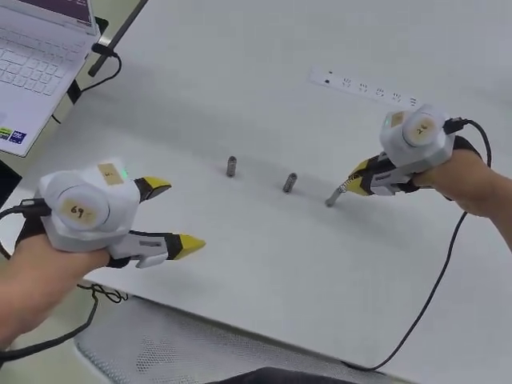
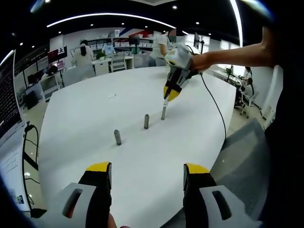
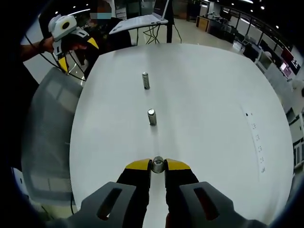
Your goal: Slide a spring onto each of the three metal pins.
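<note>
Three short grey metal pins stand in a row on the white table [image 1: 240,88]. The left pin [image 1: 231,166] and the middle pin [image 1: 290,182] stand free. In the right gripper view the far pin [image 3: 146,80] looks ribbed, like a spring around it, and the nearer pin [image 3: 152,117] looks smoother. My right gripper [image 1: 352,186] is shut on the tilted third pin [image 1: 334,196], whose round metal end [image 3: 157,164] sits between the yellow fingertips. My left gripper [image 1: 174,214] hovers open and holds nothing, near the front left edge, well short of the pins [image 2: 117,137].
An open laptop [image 1: 40,56] sits at the back left with cables beside it. A white power strip [image 1: 364,86] lies at the back right. A grey mesh chair [image 1: 160,344] is below the table's front edge. The right gripper's cable [image 1: 436,288] trails over the table.
</note>
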Demonstrator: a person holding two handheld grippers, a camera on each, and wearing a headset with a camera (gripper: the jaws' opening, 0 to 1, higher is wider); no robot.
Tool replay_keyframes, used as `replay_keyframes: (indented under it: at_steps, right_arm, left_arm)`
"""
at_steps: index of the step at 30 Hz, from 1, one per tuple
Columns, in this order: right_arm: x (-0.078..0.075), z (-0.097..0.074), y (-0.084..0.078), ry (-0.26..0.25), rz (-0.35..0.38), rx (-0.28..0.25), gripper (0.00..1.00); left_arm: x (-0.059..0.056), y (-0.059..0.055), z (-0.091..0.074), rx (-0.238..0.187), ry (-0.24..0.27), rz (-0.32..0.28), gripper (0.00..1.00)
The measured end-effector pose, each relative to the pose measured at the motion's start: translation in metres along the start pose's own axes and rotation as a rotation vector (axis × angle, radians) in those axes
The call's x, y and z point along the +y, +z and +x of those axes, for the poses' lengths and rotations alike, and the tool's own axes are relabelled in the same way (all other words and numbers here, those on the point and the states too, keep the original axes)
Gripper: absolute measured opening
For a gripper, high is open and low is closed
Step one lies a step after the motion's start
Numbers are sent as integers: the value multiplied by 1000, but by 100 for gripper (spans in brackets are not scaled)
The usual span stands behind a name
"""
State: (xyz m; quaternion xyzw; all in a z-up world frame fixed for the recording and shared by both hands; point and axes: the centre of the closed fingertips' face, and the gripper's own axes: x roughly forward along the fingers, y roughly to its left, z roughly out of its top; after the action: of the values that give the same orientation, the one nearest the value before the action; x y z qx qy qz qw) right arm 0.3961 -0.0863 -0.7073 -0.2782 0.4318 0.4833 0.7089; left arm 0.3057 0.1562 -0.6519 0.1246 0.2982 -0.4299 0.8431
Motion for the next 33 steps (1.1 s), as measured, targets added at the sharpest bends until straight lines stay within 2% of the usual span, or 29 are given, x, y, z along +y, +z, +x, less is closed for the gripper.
replay_keyframes:
  at_steps: [12,33]
  right_arm:
    - [0,10,0,16,-13,17,9]
    - [3,42,-15,50,-80,102,9]
  left_arm:
    - [1,-2,-1,4,1,-9,56]
    - [7,-10,-3,15,15,-35,56]
